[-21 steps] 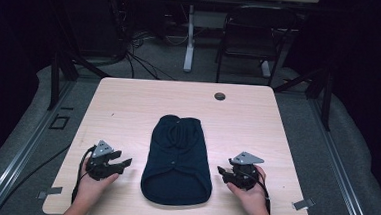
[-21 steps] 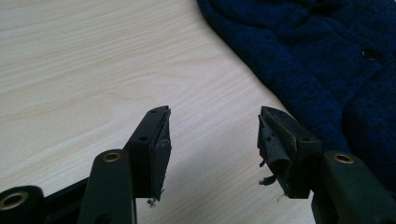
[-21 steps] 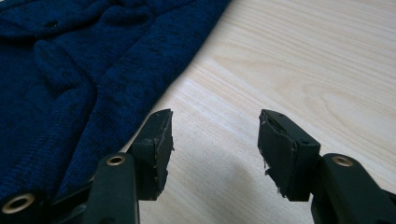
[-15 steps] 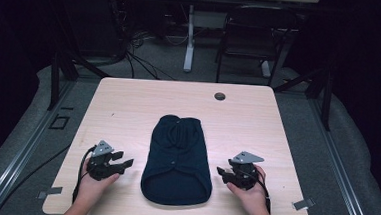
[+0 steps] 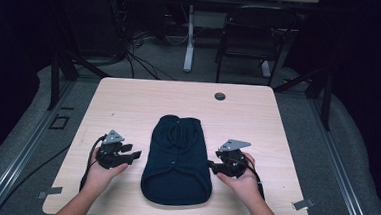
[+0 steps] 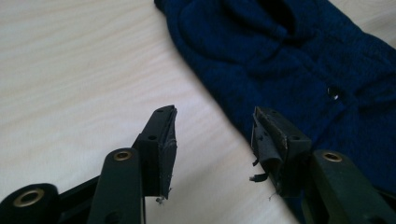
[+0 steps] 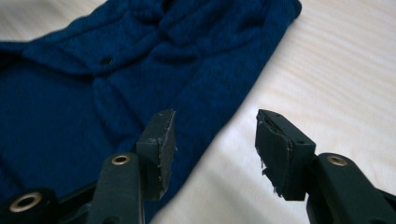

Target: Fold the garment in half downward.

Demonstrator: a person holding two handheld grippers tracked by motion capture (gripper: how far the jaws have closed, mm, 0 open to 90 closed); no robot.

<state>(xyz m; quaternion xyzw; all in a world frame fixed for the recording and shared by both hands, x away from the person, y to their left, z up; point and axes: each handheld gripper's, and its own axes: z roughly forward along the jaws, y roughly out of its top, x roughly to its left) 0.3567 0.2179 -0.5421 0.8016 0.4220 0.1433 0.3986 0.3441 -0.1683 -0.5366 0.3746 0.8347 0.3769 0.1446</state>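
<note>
High view: we hold both grippers' fingers wide open and empty, the left gripper [image 5: 134, 155] and right gripper [image 5: 211, 164] flanking the dark blue garment [image 5: 177, 162], whose long axis runs away from us.

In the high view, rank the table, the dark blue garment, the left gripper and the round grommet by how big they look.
1. table
2. dark blue garment
3. left gripper
4. round grommet, smallest, though it lies farthest from the camera.

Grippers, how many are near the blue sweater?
2. The left gripper sits by the sweater's left edge, the right gripper by its right edge, both with jaws open, on the table.
</note>
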